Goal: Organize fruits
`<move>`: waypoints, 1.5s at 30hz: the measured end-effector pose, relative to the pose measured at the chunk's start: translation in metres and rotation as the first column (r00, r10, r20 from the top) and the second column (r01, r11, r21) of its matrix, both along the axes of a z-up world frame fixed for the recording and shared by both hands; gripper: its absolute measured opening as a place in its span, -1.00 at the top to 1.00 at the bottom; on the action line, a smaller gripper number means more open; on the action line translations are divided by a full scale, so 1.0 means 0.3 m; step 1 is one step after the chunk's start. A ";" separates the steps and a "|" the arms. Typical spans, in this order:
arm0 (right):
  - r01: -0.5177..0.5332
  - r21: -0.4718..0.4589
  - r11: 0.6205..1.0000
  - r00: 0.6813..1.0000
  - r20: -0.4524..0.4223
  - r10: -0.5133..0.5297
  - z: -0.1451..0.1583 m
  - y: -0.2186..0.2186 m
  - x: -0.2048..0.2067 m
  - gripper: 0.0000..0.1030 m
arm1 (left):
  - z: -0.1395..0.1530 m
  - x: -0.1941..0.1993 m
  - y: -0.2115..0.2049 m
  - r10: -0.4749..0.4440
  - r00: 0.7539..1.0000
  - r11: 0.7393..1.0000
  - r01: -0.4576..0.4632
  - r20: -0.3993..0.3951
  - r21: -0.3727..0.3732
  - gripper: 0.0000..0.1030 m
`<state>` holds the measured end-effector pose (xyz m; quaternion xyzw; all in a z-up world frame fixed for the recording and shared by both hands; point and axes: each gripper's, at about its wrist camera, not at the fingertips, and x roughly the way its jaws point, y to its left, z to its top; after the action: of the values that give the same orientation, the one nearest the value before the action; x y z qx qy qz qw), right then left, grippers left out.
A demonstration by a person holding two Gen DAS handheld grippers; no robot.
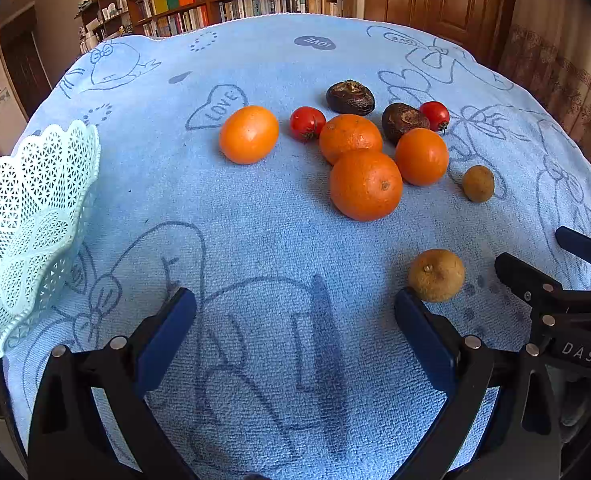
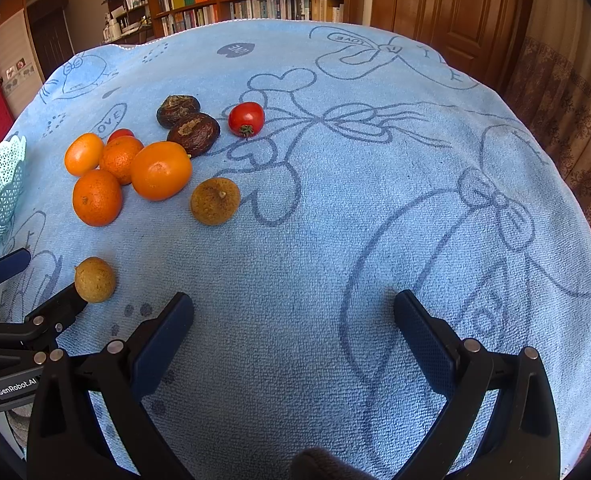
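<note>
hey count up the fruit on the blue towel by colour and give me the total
Orange fruits: 4
Red tomatoes: 2
Dark brown fruits: 2
Tan-brown fruits: 2
Total: 10, all lying on the towel; none shows in the visible part of the basket.

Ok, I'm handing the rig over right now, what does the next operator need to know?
Left gripper: open, empty, low over the blue towel.
Right gripper: open, empty, beside it.
Mint basket: at the left edge; no fruit visible in it.
On the towel: four oranges, two tomatoes, two dark fruits, two brown fruits, the nearer brown one by the left gripper's right finger.
Done: nothing yet. Left: all ten.
</note>
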<state>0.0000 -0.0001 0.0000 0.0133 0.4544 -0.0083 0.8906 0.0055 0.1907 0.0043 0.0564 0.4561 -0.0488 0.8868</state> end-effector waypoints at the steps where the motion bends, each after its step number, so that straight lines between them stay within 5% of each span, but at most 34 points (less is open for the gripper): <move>1: 0.000 0.000 1.000 1.000 0.000 0.000 0.000 0.000 0.000 -0.91 | 0.000 -0.001 0.001 0.000 1.000 1.000 0.000 -0.001 -0.001 -0.96; 28: -0.037 0.012 0.999 0.999 -0.030 0.037 0.003 -0.006 -0.015 -0.91 | 0.014 -0.013 0.035 -0.008 1.000 0.996 0.009 0.014 -0.088 -0.96; 40: -0.074 0.064 0.995 0.997 0.043 0.071 0.047 -0.009 -0.051 -0.91 | 0.088 -0.087 0.120 0.043 0.988 0.979 -0.012 0.149 -0.205 -0.96; 45: -0.163 0.085 0.983 0.983 0.097 0.155 0.089 0.063 -0.087 -0.91 | 0.127 -0.107 0.139 0.044 0.980 0.993 -0.022 0.197 -0.116 -0.96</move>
<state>-0.0261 0.0187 0.0266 0.0185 0.4135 0.0847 0.9064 -0.0268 0.2323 0.0425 0.0032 0.3626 -0.0540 0.9304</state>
